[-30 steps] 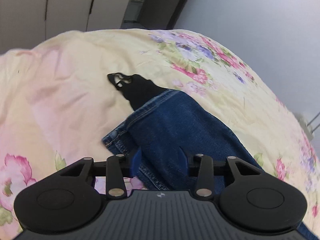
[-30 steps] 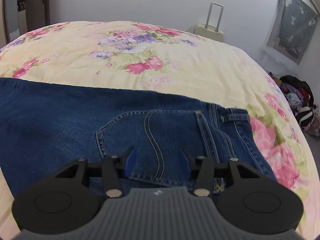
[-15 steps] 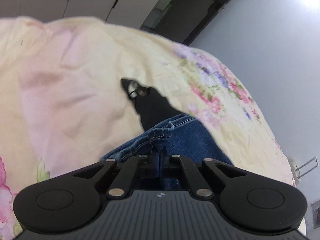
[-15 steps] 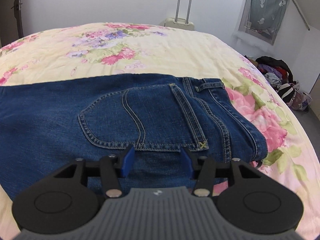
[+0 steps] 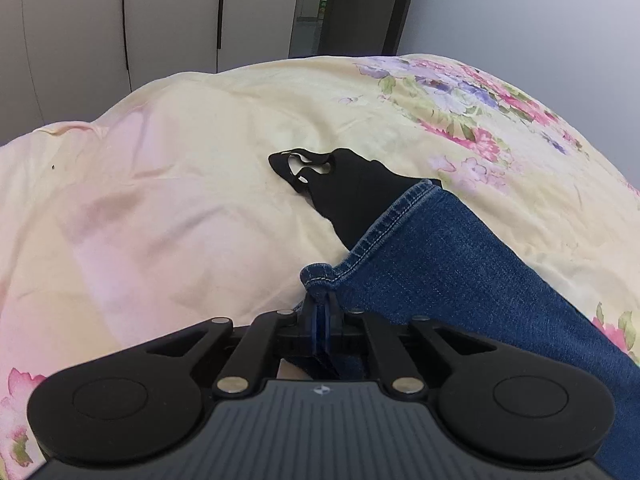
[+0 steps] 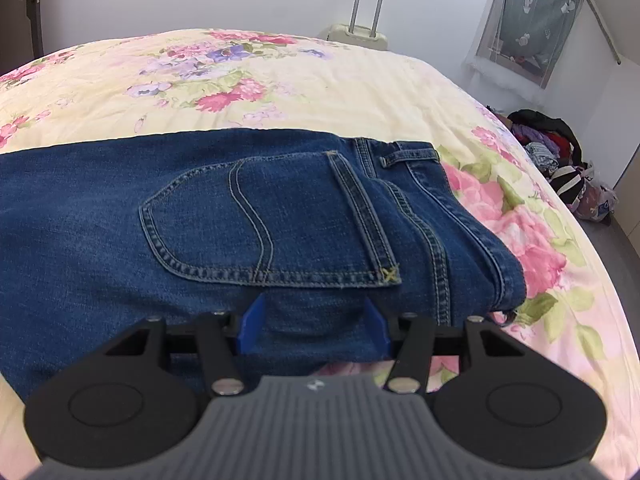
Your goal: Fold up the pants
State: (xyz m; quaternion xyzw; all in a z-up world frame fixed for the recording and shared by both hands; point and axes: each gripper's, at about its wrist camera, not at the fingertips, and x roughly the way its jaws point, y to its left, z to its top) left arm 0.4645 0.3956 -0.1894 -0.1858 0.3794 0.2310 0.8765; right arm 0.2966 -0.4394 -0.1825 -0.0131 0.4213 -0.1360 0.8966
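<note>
Jeans, dark blue denim, spread flat across a bed with a pale yellow flowered bedspread.

Left tongs: blue pads pressed nearly together, pinching a bunched corner of the hem at the leg end of the jeans; after clamping fully, jaws just eased apart a touch, cloth between them. Beyond the pinch, the stitched hem edge running up and to the right, the leg stretching away to the right edge of the left view. Just past the hem, a black garment with thin looped straps lying on the bedspread, partly tucked under the denim. Farther off, plain cream and faded pink cloth on the left, pink and purple flowers on the right. Behind the bed, pale wardrobe doors and a dark doorway.

Right tongs: blue pads standing apart, jaws just opening a little wider, hovering over the near edge of the jeans at the seat; denim lying between the pads, not squeezed. Just ahead, a back pocket with a curved line of stitching; to its right, the waistband with a belt loop, folded edge at the right. Beyond the bed, a cream suitcase with raised handle against the white wall, a curtained window at upper right, and a heap of clothes on the floor at far right.
</note>
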